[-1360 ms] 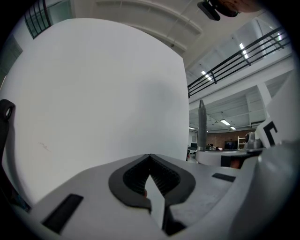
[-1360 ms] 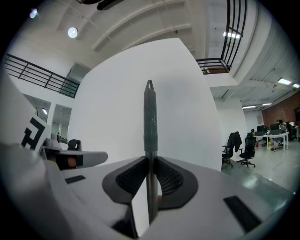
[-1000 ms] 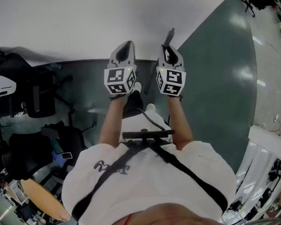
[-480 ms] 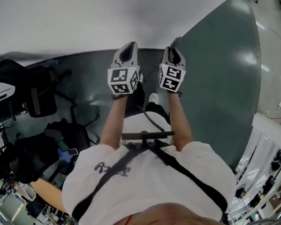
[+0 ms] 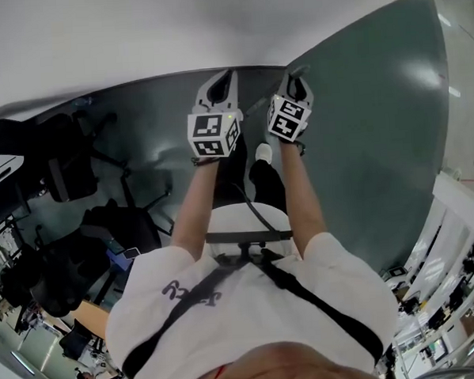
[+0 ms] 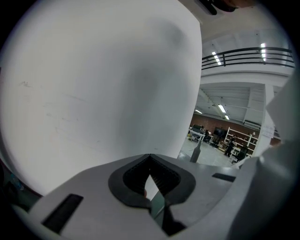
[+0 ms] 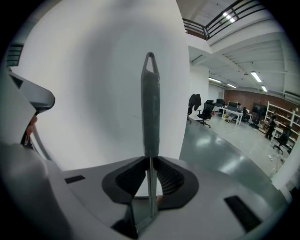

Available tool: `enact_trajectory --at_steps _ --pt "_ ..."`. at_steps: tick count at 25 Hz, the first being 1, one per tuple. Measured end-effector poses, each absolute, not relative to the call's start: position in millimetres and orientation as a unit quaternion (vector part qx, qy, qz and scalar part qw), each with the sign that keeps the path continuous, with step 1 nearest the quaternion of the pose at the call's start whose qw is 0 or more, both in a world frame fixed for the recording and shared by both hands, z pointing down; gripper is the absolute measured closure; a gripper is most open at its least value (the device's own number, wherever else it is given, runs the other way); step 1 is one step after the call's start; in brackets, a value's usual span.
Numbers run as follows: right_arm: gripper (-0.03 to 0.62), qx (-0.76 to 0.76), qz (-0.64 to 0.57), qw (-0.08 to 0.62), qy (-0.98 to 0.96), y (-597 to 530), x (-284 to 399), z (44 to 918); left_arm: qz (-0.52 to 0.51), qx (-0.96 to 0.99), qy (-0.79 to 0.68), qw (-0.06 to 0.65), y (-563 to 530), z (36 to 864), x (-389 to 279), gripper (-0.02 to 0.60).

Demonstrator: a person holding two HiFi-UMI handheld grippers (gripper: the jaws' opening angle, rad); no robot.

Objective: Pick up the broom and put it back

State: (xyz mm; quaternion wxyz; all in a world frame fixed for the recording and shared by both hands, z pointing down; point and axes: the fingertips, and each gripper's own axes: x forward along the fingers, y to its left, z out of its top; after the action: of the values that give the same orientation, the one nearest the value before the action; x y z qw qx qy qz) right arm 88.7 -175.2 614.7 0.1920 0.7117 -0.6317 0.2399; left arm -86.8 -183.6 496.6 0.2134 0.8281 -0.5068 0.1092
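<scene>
Beside a white wall [image 5: 134, 39], on a glossy dark green floor [image 5: 377, 138], the right gripper [image 5: 296, 82] is clamped on the grey broom handle [image 7: 151, 117], looped tip toward the wall. Left gripper [image 5: 227, 78]: jaws together, nothing between. Black office chairs [image 5: 69, 166] stand near the person

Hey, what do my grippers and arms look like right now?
Both the left gripper and right gripper have pale grey shells with black ribbed pads, each carrying a cube of black-and-white square markers. You wear a white short-sleeved T-shirt and black harness straps; your forearms are bare.
</scene>
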Motion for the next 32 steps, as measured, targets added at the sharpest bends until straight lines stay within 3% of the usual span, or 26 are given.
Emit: enact_trajectory --at_steps 18,32 --pt "0.514 0.732 0.317 0.243 -0.552 -198 97 772 0.153 0.842 -0.465 0.227 -208 630 -71 0.569" --pt "0.514 0.759 0.306 0.232 -0.526 -259 105 787 0.149 0.832 -0.475 0.247 -221 659 -78 0.569"
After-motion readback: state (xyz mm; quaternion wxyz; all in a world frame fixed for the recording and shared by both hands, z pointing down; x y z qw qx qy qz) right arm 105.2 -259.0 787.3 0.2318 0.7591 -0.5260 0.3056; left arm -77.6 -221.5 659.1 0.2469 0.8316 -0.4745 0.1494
